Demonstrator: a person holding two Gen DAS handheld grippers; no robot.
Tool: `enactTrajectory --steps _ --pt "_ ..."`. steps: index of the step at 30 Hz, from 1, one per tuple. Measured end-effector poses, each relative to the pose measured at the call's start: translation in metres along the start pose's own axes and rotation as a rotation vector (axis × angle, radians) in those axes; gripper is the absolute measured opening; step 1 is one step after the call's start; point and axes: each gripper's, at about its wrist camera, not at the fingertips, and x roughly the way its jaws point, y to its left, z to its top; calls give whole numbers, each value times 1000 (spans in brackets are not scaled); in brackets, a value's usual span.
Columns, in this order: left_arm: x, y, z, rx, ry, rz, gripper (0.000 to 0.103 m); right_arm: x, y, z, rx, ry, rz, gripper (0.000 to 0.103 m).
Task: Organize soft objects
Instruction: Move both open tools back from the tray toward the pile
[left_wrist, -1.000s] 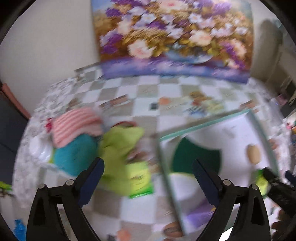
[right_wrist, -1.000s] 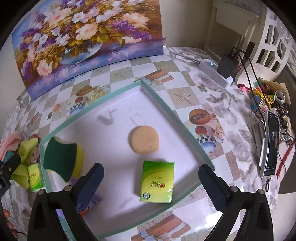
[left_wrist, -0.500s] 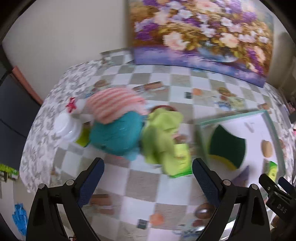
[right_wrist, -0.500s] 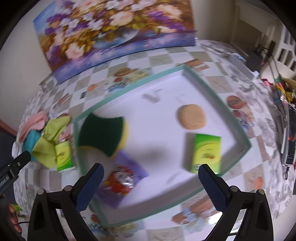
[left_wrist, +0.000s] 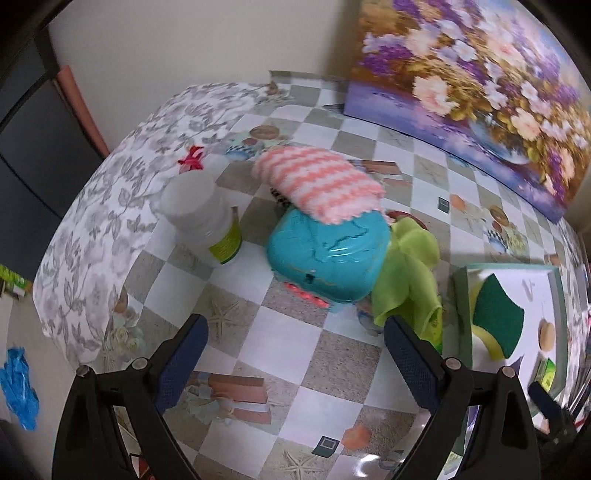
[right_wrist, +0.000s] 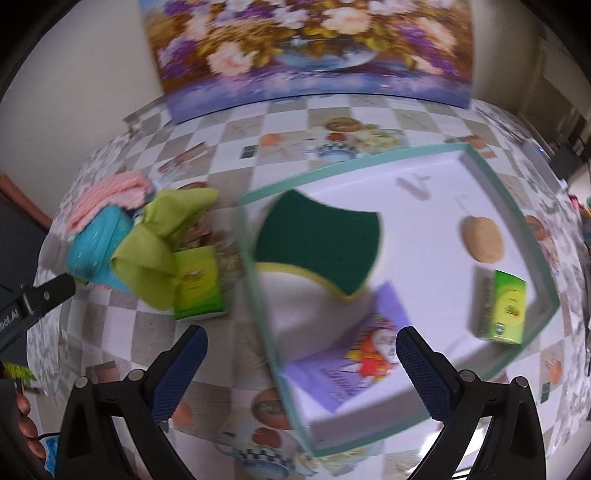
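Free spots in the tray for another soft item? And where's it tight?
Bare tray floor lies between the green sponge and the tan round pad, up to the far wall. The near left corner is crowded: the sponge leans there beside the purple packet. Outside, the lime cloth and a green packet crowd the tray's left wall.

The lime-green cloth (right_wrist: 155, 254) hides part of the small green packet (right_wrist: 197, 286). The flower painting (right_wrist: 314, 48) is blurred and cut off at the top edge.

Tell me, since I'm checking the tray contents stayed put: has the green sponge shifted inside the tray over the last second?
No. The green sponge still leans in the tray's left corner, far from the tan puff; only the camera has swung.
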Motion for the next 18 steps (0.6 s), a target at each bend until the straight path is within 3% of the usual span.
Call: enactTrajectory --steps 8,18 --pt "13 18 1 -109 12 -82 99 9 25 0 -86 -7 34 103" --pt "12 9 5 -96 14 -176 103 21 31 5 -106 -4 109 100"
